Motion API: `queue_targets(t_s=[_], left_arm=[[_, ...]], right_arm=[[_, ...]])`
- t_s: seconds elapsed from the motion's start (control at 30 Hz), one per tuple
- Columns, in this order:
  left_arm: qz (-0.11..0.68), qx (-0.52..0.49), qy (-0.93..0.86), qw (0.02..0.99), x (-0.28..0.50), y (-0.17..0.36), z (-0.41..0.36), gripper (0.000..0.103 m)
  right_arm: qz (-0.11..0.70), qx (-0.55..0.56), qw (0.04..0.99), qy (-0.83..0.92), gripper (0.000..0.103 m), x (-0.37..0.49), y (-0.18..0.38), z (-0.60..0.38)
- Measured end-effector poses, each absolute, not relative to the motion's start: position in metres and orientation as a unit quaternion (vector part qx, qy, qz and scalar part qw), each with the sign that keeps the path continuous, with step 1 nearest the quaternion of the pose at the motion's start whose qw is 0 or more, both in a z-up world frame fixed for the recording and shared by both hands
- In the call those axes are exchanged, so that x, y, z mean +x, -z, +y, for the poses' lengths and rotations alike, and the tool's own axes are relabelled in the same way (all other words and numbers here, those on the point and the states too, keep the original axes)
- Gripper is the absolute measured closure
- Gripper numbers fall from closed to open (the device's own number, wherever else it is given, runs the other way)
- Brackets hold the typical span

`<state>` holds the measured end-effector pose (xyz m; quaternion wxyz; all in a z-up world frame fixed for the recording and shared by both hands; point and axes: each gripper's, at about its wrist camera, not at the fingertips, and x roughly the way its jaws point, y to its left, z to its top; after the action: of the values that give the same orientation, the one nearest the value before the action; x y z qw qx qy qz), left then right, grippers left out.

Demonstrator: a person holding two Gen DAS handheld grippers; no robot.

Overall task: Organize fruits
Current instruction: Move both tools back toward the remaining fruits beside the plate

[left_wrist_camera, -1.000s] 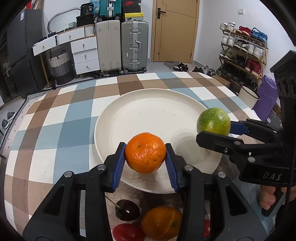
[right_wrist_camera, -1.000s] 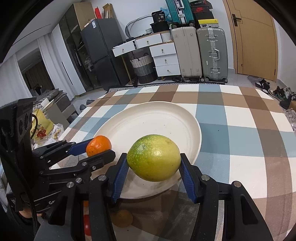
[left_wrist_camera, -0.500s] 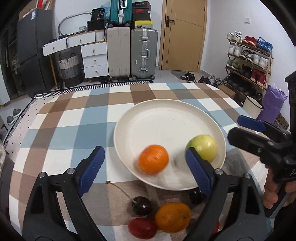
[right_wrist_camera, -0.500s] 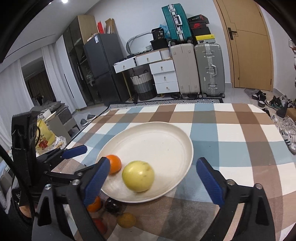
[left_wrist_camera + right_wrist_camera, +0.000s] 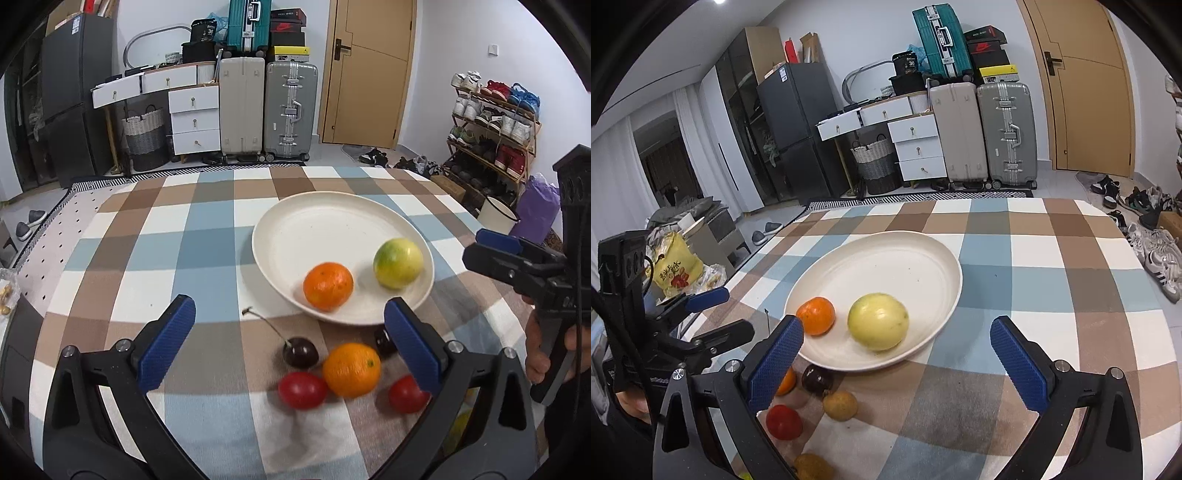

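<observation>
The left gripper (image 5: 290, 345) gapes wide and empty above a dark cherry (image 5: 300, 351) and what looks like a second orange (image 5: 351, 369), the plate (image 5: 317, 229) holds an orange (image 5: 328, 285) beside a green-yellow fruit (image 5: 398, 263), and the right gripper (image 5: 897, 365) also stands wide and empty.

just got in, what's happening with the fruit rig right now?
A person holds a gripper in each hand, sorting fruit onto the cream plate. An orange and a yellow-green fruit sit on the plate. The left gripper and right gripper are both open and empty. Left on the checked cloth near the plate: another orange, two red tomatoes, cherries and small brownish fruits.
</observation>
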<state>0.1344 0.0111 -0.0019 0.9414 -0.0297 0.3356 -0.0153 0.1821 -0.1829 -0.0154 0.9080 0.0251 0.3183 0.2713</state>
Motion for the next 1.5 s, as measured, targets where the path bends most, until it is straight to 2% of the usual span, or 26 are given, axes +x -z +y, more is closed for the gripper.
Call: queue_targets(t_s=[0.73,1.5], left_arm=[[0.351,-0.045,0.014,0.935,0.043,-0.007,0.011,0.001],[0.371,-0.038,0.029,0.927,0.018,0.015,-0.009,0.001]], right_arm=[[0.353,-0.005,0.902,-0.251,0.000,0.112,-0.001,-0.191],[0.413,-0.001,0.864,-0.288,0.000,0.054,0.039,-0.173]])
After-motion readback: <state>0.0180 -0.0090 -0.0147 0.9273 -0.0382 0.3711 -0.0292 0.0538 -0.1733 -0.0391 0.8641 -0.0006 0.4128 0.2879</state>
